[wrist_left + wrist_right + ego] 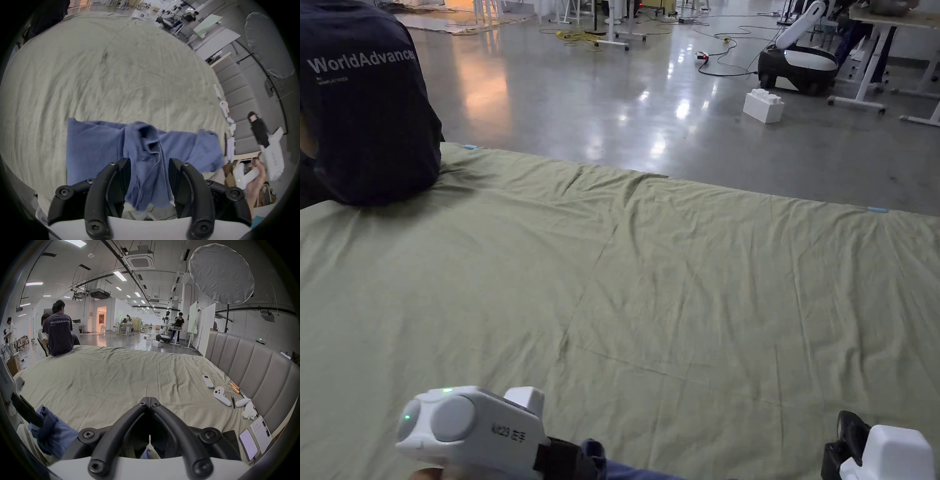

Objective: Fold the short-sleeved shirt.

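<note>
Left gripper (149,164) gaping wide around bunched blue shirt (100,146), right gripper (149,398) closing tip-to-tip, gripping nothing, over green sheet (105,378)

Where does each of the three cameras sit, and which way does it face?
Head view: on the person's head, looking down across the wrinkled olive-green bedsheet; left gripper at the bottom edge.
Left gripper view: on that gripper, facing the crumpled blue short-sleeved shirt between its parted jaws; right gripper and hand farther off.
Right gripper view: low over the bed, facing the hall; its own jaws meet.
Shared: bedsheet, and the person in a dark T-shirt sitting on its far edge.
</note>
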### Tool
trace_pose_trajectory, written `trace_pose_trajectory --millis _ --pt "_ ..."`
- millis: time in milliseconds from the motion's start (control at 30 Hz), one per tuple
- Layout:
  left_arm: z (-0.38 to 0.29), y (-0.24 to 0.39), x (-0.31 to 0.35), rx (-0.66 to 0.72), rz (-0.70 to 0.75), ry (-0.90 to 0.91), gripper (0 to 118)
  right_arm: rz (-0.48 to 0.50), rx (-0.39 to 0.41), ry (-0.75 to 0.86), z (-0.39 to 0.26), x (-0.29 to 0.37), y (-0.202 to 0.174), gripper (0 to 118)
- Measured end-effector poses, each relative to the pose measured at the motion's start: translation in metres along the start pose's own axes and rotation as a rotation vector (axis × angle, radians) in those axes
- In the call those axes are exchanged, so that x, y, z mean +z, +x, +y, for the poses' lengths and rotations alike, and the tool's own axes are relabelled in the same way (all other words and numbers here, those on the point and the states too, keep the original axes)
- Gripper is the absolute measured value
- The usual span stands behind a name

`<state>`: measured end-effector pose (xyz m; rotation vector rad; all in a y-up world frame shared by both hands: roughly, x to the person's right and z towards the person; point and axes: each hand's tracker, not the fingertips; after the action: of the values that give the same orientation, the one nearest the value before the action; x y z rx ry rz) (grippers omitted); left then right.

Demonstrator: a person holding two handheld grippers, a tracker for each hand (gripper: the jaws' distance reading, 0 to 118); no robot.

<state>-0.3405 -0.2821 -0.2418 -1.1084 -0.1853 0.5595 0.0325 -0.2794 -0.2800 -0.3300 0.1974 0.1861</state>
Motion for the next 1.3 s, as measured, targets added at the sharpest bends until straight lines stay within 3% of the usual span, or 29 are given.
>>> trace_pose_trajectory --millis 100,200,267,300,500,667,967,1067,1200,1300 --pt "0.003 -0.005 0.023 0.014 -0.026 0.059 49 -0.002 -0.005 -0.003 -0.001 0.000 0.001 1" --pt "0.005 -0.022 0.016 0.004 0.040 0.094 46 -0.005 -0.009 -0.006 -0.002 0.001 0.003 1" --pt "0.002 -0.026 0.002 -0.011 0.089 0.048 27 -0.005 -0.011 -0.009 -0.003 0.001 0.003 1" --pt "-0.001 -0.027 -0.007 -0.014 0.097 0.014 23 -0.005 -0.012 -0.011 -0.004 0.000 0.003 1" --pt "-0.028 -0.008 -0.058 -0.062 0.061 -0.124 16 -0.010 -0.018 -0.026 -0.009 0.001 0.006 1" --pt "-0.035 0.008 -0.079 -0.034 -0.034 -0.136 16 -0.016 -0.022 -0.036 -0.012 0.001 0.008 1" --pt "-0.032 0.022 -0.102 -0.027 0.018 -0.109 12 -0.021 -0.040 -0.056 -0.016 0.001 0.013 1" --pt "-0.029 0.020 -0.086 -0.043 0.003 -0.104 12 -0.021 -0.038 -0.056 -0.015 0.001 0.014 1" --pt "-0.017 -0.002 -0.039 -0.022 -0.121 -0.024 12 -0.019 -0.047 -0.038 -0.011 0.004 0.016 1" --pt "-0.007 -0.031 -0.009 -0.031 -0.109 0.026 12 -0.017 -0.042 -0.017 -0.006 0.004 0.015 1"
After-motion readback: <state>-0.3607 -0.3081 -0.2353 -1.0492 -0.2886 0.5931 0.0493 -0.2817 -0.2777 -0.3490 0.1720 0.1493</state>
